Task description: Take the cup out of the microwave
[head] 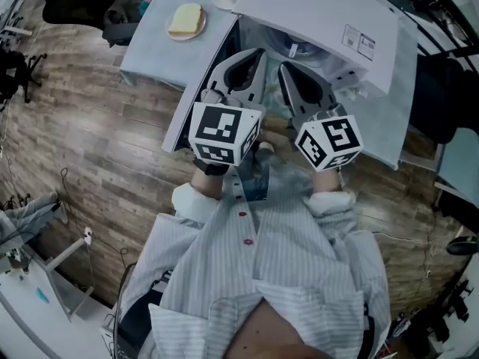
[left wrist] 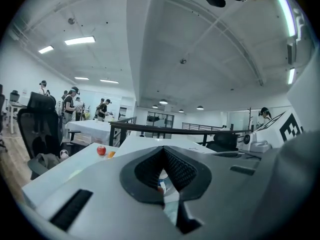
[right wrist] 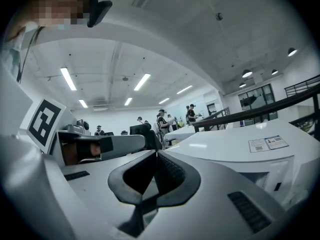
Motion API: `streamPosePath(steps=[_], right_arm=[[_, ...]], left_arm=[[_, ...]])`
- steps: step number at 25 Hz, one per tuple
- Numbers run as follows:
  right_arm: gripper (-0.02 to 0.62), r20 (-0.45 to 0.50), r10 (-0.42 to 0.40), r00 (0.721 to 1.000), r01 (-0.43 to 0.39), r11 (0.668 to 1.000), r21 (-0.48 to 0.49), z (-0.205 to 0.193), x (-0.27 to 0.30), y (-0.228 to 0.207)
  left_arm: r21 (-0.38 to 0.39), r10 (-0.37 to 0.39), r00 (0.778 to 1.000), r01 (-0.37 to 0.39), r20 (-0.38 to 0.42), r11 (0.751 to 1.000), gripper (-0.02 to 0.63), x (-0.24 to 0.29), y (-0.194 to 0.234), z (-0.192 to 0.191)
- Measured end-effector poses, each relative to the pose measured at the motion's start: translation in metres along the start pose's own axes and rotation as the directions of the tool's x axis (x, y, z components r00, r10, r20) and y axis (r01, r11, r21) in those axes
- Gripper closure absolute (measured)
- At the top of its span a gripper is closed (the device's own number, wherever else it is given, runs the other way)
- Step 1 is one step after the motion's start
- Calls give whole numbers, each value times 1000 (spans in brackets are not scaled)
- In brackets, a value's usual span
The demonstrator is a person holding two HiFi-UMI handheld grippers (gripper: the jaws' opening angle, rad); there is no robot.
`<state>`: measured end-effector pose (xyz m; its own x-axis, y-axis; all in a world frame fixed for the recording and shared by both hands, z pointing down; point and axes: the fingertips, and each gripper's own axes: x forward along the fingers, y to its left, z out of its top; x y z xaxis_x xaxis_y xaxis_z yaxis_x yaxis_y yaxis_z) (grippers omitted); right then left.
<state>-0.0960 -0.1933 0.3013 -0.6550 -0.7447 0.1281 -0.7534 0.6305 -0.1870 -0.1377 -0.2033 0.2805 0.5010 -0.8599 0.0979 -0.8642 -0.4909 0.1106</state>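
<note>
A white microwave stands on the pale table ahead of me, and its top with a printed label shows at the right of the right gripper view. No cup shows in any view. My left gripper and right gripper are held side by side in front of my chest, level, pointing at the microwave's front. The left gripper has its jaws pressed together with nothing held. The right gripper is likewise shut and empty.
A plate with a yellow slab lies on the table left of the microwave. A red apple sits on the table at the left. Dark chairs, other tables and several people stand in the room behind. Wooden floor lies below.
</note>
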Motion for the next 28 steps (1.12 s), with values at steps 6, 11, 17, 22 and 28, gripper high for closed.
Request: streamPosePath(steps=[6,11,17,22,28], right_arm=[[561,0,-81,997,81,996,28,-7,-10,-27],[560,-6,-100,995,100,994,44,-13,-15,-42],[560,-17,-102,995,103,994,45,-16,-17,-53],[561,-25,-103,994,104,993,50,-22,-16,-59],[560,-32,-123,992,124,992,6,-32,-11,-61]], left_arm=[[-12,-76,997,75,-33,997,598,24,-16,-15],[-19,-92,994,91,-55,996,598,38,-25,-25],[-30,-95,993,93,-72,995,598,46,-30,-35],[-36,-95,992,93,-79,995,598,51,-31,-42],[-47,-85,993,81,-79,996,598,55,-23,-55]])
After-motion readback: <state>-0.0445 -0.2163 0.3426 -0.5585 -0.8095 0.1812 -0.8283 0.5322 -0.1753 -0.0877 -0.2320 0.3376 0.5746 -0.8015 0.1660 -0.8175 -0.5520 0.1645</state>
